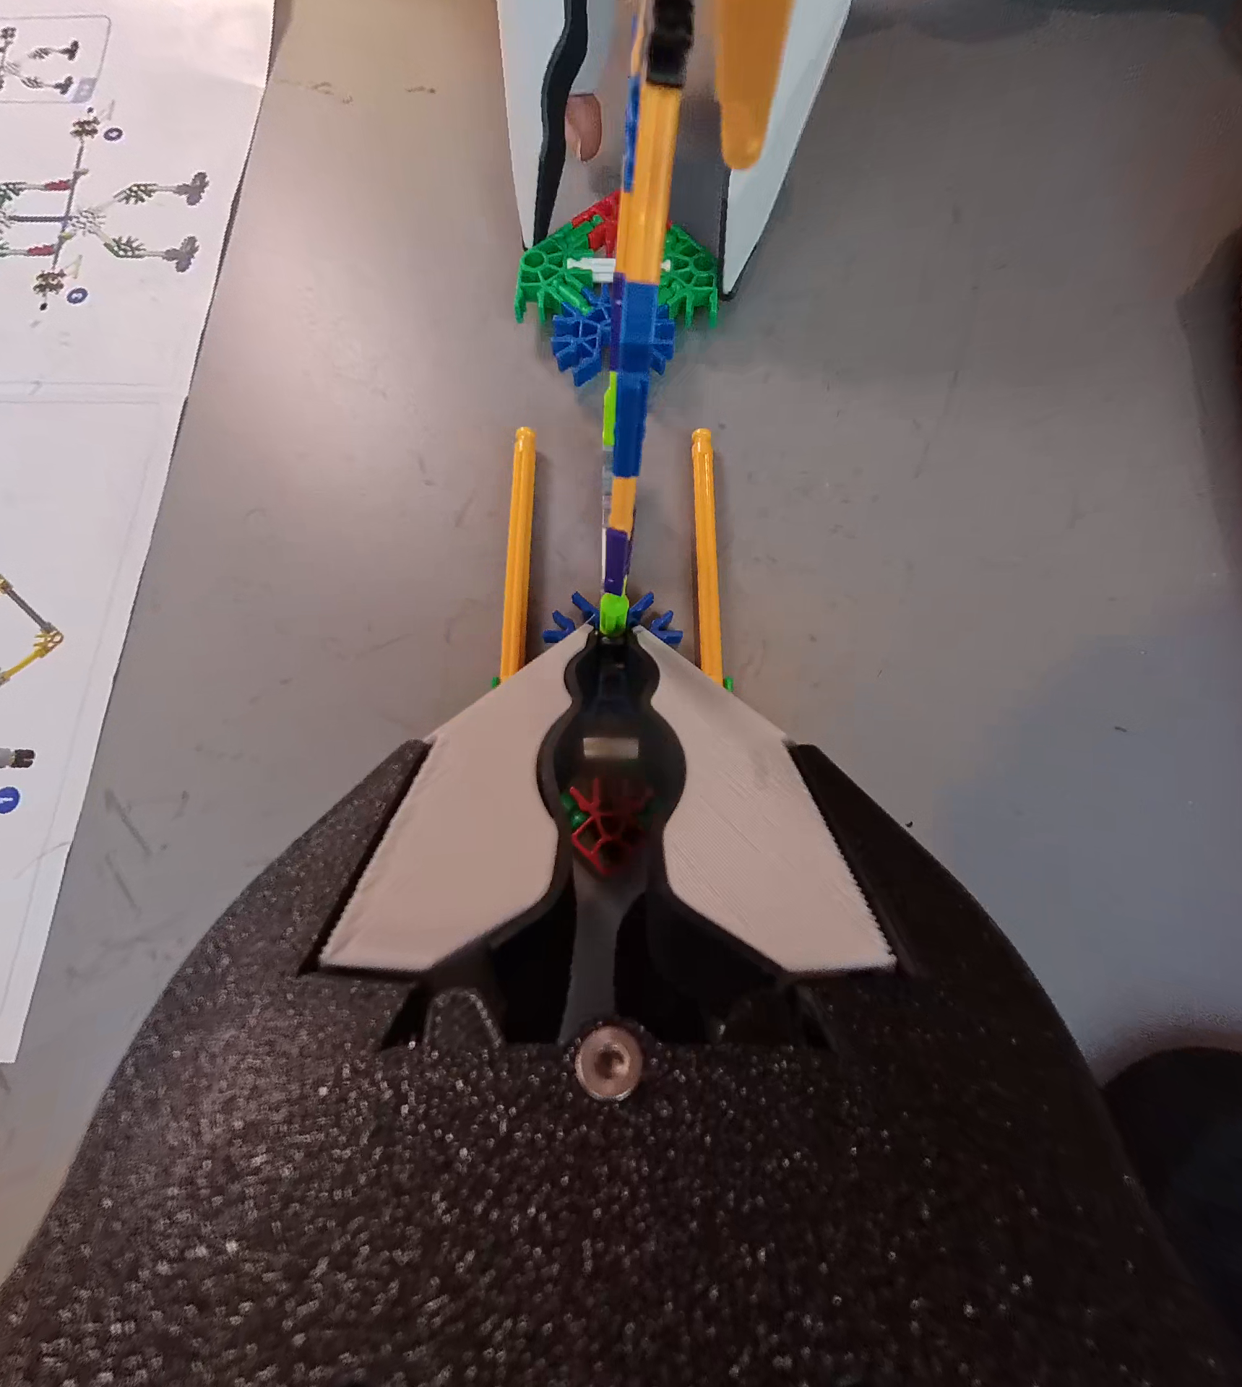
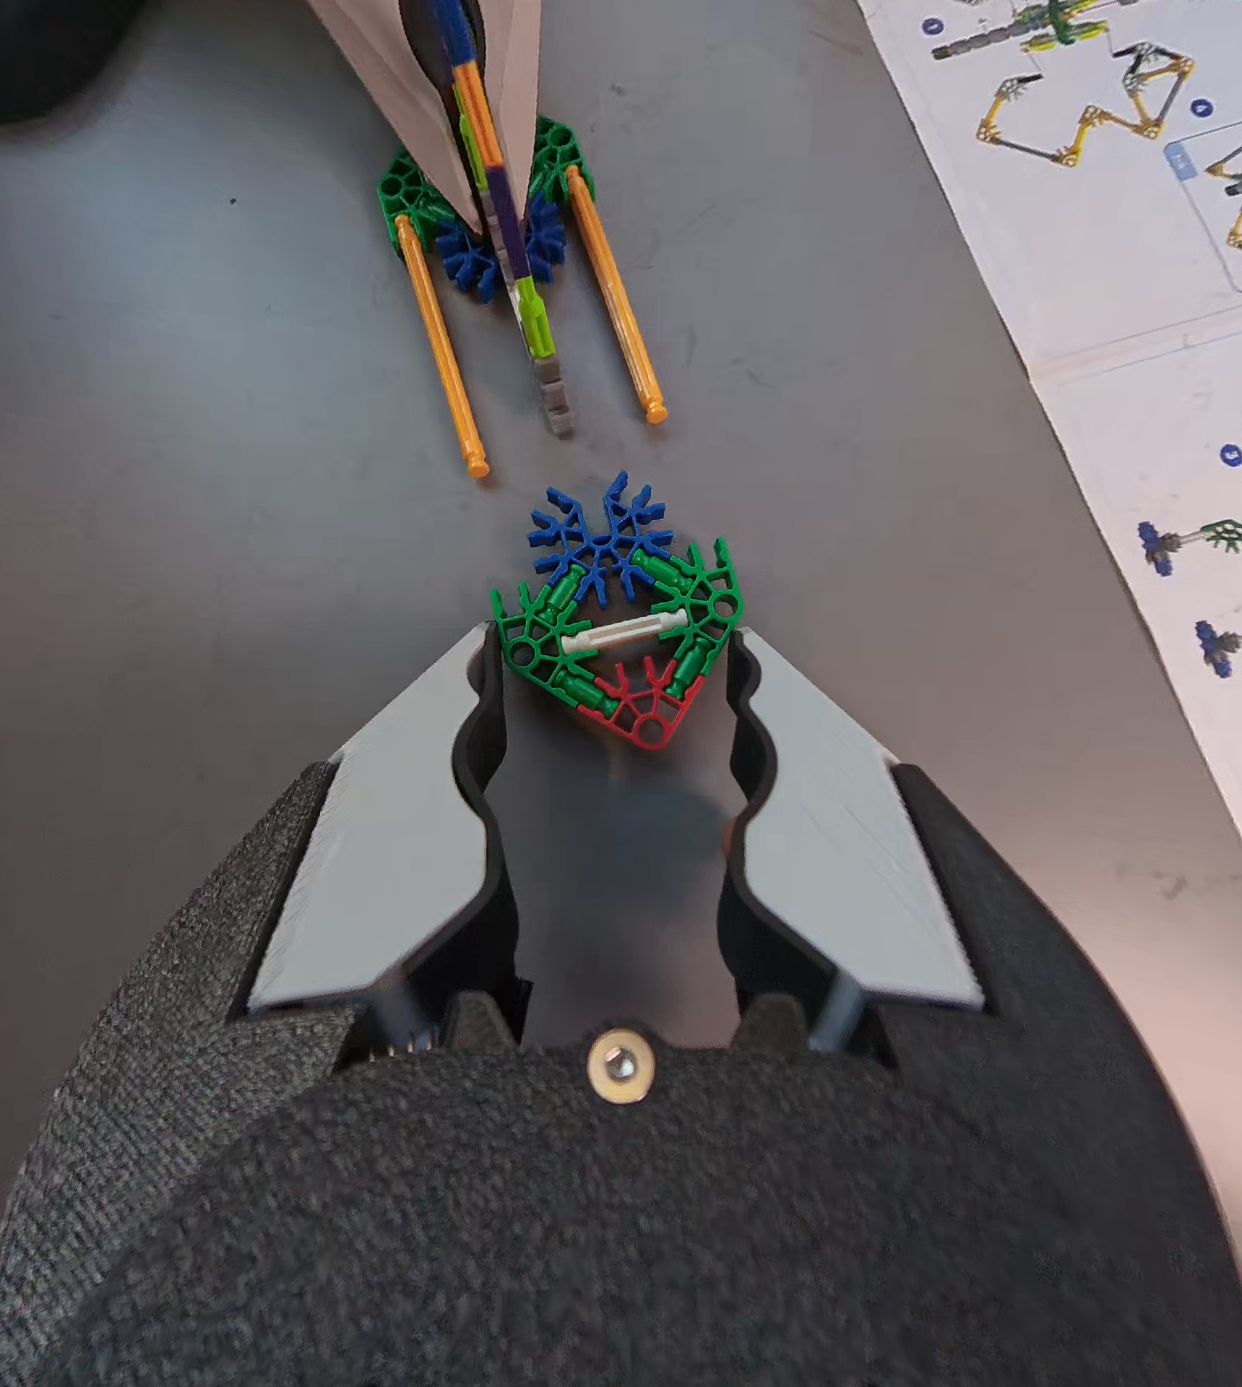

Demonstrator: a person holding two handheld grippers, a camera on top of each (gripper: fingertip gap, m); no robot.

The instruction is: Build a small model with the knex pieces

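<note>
- The grey table (image 2: 152,525) carries everything; its surface is matt and marked with faint scuffs, and of the room only a dark rounded shape at one table corner and a pale padded form along one side are seen.
- A white instruction sheet (image 1: 40,450) with printed build diagrams lies flat along one table edge, on the left claw's left side and the right claw's right side.
- The left claw (image 1: 612,638) is drawn narrow and is clamped on a long built assembly (image 1: 629,420) of orange, blue, purple and lime pieces; a red connector is visible between its pads, further back.
- The long axis of that assembly runs straight out from the left claw towards the right claw, so the two claws face each other along one line.
- Two orange rods (image 2: 445,345) project from the held assembly's green connectors, one on each side of its spine, parallel to it and ending short of the ring.
- The right claw (image 2: 614,638) is spread wide, with one finger on either side of a small ring of connectors (image 2: 618,623) lying flat on the table; whether the pads touch it cannot be told.
- The ring is made of green, blue and red connectors with a white rod (image 2: 621,629) across its middle; its blue end points at the grey tip of the assembly (image 2: 557,409), near but apart.
- The right claw is plainly the nearer one to the ring.
</note>
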